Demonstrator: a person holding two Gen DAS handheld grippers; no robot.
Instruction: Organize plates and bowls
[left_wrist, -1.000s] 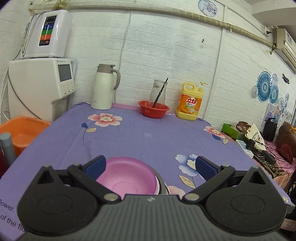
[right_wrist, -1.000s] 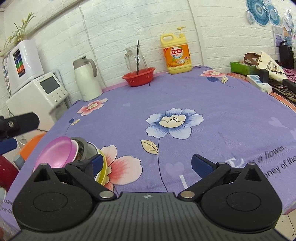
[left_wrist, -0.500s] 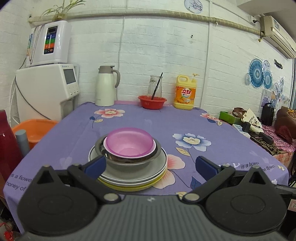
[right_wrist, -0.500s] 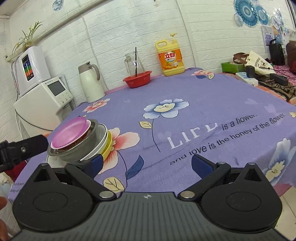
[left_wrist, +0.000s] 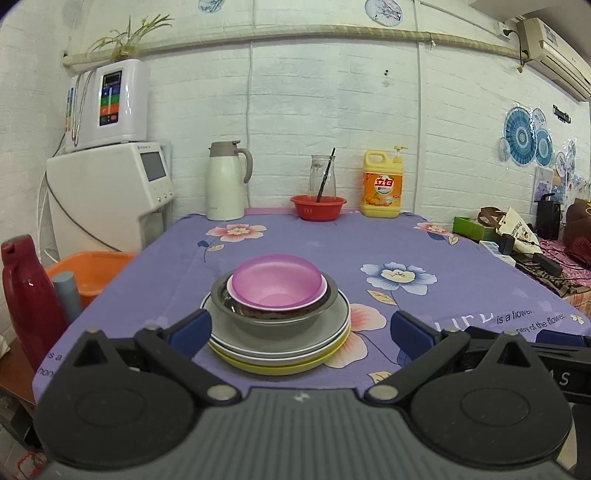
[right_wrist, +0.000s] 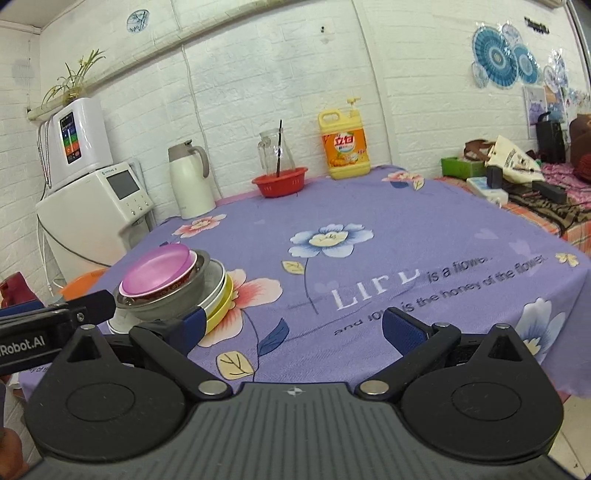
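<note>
Purple floral cloth covers the counter (left_wrist: 295, 243), which carries one stack near its front left corner. At the stack's base lies a yellow plate (left_wrist: 280, 365), with grey and white plates (left_wrist: 284, 343) on it; a steel bowl (left_wrist: 273, 317) sits on those, and a pink bowl (left_wrist: 277, 284) nests on top. Along the far edge stand a white thermos jug (left_wrist: 226, 181), a yellow detergent bottle (left_wrist: 382, 184) and a red basket (left_wrist: 318, 207) holding a glass pitcher. The left claw (left_wrist: 295, 328) is spread wide, empty, in front of the stack. The right claw (right_wrist: 291, 328) is likewise spread wide and empty, the stack to its left.
</note>
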